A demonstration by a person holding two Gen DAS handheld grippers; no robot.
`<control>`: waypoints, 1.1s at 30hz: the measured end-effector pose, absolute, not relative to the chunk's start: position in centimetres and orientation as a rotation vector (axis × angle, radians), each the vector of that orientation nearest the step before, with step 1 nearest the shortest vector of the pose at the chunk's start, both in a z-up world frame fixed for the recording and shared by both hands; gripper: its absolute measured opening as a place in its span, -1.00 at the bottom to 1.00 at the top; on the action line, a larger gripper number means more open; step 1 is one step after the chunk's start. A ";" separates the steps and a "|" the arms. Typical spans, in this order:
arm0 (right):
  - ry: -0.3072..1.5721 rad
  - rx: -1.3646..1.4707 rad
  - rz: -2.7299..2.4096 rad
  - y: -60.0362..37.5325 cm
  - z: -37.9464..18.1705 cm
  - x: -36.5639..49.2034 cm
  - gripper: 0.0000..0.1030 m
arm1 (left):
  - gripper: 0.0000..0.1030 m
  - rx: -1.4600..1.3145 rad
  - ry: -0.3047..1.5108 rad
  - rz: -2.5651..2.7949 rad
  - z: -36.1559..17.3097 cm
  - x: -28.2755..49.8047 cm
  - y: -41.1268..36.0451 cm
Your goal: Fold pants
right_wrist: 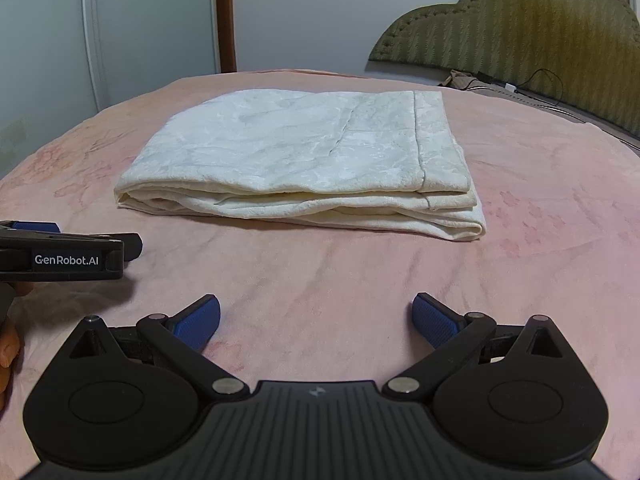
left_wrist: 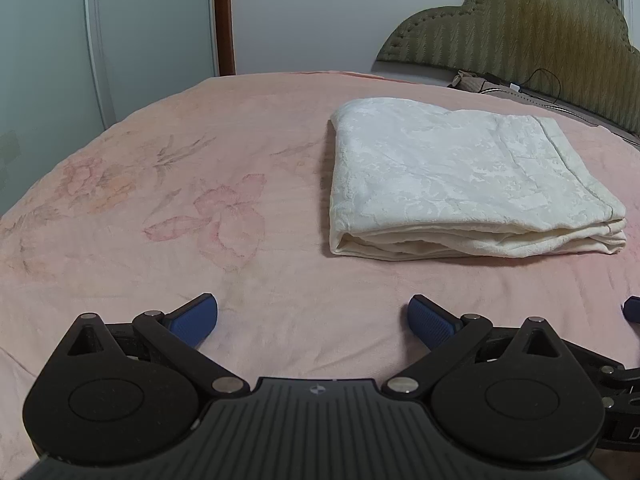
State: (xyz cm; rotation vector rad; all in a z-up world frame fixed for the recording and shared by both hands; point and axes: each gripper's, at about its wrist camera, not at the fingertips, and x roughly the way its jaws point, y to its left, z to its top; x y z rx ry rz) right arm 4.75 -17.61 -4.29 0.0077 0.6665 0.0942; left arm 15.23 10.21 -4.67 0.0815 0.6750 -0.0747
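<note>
The cream-white pants (left_wrist: 460, 176) lie folded into a flat rectangular stack on the pink bed, ahead and to the right in the left wrist view. In the right wrist view the pants (right_wrist: 304, 164) lie straight ahead, layered edges facing me. My left gripper (left_wrist: 313, 318) is open and empty, low over the bedspread, short of the stack. My right gripper (right_wrist: 316, 318) is open and empty, also short of the stack. The left gripper shows from the side at the left edge of the right wrist view (right_wrist: 80, 254).
A pink floral bedspread (left_wrist: 160, 208) covers the bed. An olive padded headboard (left_wrist: 520, 28) stands at the back right with cables (right_wrist: 536, 88) below it. A white wardrobe (right_wrist: 120, 32) stands behind the bed at the left.
</note>
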 end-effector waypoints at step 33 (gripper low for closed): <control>0.672 0.025 0.074 -16.8 -4.4 4.6 1.00 | 1.00 0.080 0.675 -0.076 -4.7 15.1 10.2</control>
